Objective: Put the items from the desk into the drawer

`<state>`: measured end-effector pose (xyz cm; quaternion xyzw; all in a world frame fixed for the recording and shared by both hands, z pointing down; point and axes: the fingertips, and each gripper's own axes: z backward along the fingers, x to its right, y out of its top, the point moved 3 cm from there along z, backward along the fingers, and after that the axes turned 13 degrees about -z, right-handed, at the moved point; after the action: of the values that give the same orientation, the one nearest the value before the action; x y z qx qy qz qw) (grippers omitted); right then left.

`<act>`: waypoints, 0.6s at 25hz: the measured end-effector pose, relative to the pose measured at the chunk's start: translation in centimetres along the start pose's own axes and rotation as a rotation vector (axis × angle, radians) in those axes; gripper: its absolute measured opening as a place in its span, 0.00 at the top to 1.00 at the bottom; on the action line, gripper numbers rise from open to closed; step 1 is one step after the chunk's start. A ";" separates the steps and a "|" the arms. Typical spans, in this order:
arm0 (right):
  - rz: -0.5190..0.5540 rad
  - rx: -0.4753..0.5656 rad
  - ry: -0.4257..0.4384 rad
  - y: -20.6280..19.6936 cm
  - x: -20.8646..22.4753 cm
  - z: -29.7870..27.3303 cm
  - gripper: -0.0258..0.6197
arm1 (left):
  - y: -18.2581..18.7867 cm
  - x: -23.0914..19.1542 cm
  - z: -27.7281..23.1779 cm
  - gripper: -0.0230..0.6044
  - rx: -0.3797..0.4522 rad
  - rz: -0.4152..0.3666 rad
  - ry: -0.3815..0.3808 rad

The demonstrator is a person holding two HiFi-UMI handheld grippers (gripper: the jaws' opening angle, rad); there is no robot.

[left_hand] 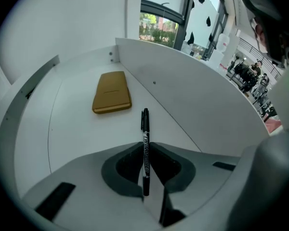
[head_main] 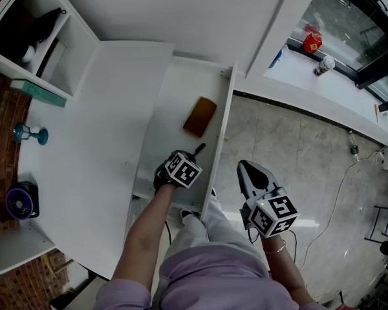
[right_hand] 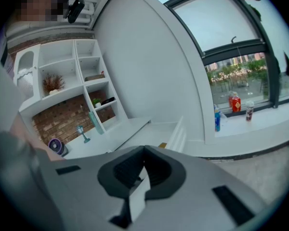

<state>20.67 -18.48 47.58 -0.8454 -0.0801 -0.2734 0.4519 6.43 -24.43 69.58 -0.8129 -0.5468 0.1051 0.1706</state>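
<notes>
A white drawer stands pulled out from the white desk. On its floor lies a tan flat case. My left gripper hangs inside the drawer, pointing steeply down, shut on a black marker pen. The pen's tip reaches past the jaws toward the tan case, close above the drawer floor. My right gripper is held over the tiled floor, right of the drawer's front panel, shut with nothing between its pads.
The desk top carries a small teal lamp and a purple round fan at its left edge. White shelves stand at the far left. A windowsill with a red can and bottles runs at the right. A cable trails across the tiled floor.
</notes>
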 end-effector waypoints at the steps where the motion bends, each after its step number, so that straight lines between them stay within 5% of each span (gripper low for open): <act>1: 0.000 0.000 -0.001 0.0 0.0 0.0 0.96 | -0.1 0.0 0.0 0.90 -0.002 0.001 0.001; 15: -0.001 -0.004 0.004 -0.2 -0.1 0.3 0.96 | -0.3 -0.1 0.0 0.86 0.021 0.014 0.033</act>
<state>20.65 -18.16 47.54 -0.8458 -0.0792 -0.2756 0.4500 6.11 -24.40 69.70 -0.8166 -0.5370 0.0987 0.1872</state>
